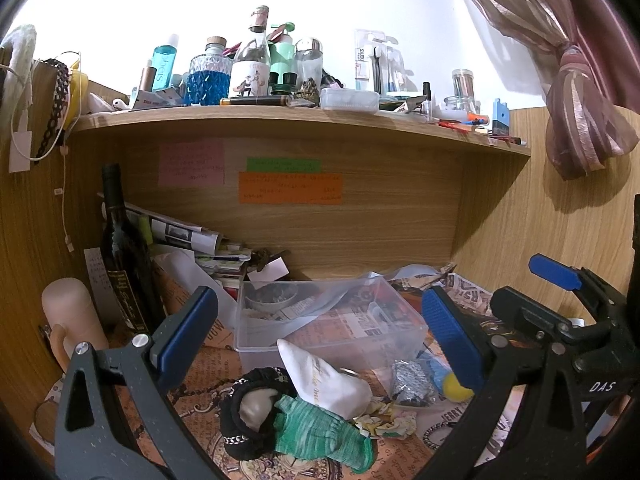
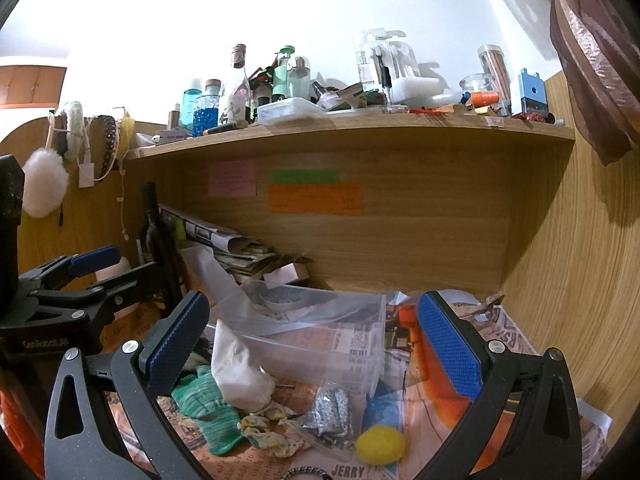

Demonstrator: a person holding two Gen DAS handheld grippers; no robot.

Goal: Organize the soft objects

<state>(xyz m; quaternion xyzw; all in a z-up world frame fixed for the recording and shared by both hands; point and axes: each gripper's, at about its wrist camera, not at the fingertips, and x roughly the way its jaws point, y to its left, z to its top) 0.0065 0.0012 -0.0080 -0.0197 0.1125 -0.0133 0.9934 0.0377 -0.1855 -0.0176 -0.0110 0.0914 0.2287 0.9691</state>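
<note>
Soft things lie on the newspaper-covered desk in front of a clear plastic box (image 1: 400, 312) (image 2: 372, 344): a green knitted cloth (image 1: 320, 432) (image 2: 200, 404), a white pouch (image 1: 324, 380) (image 2: 240, 376), a black scrunchie (image 1: 236, 420), a silver sequin piece (image 1: 412, 384) (image 2: 332, 408), a patterned yellow cloth (image 1: 388, 420) (image 2: 272, 428), a yellow pom-pom (image 1: 456, 386) (image 2: 380, 446). My left gripper (image 1: 316, 340) is open and empty above the pile. My right gripper (image 2: 312, 344) is open and empty above it too; it also shows in the left wrist view (image 1: 560, 300).
A dark wine bottle (image 1: 124, 256) (image 2: 158, 240) and stacked papers (image 1: 192, 240) stand at the back left. A cluttered shelf (image 1: 304, 120) (image 2: 360, 128) hangs overhead. A curtain (image 1: 576, 80) is at the right. A beige cup (image 1: 72, 312) is at the left.
</note>
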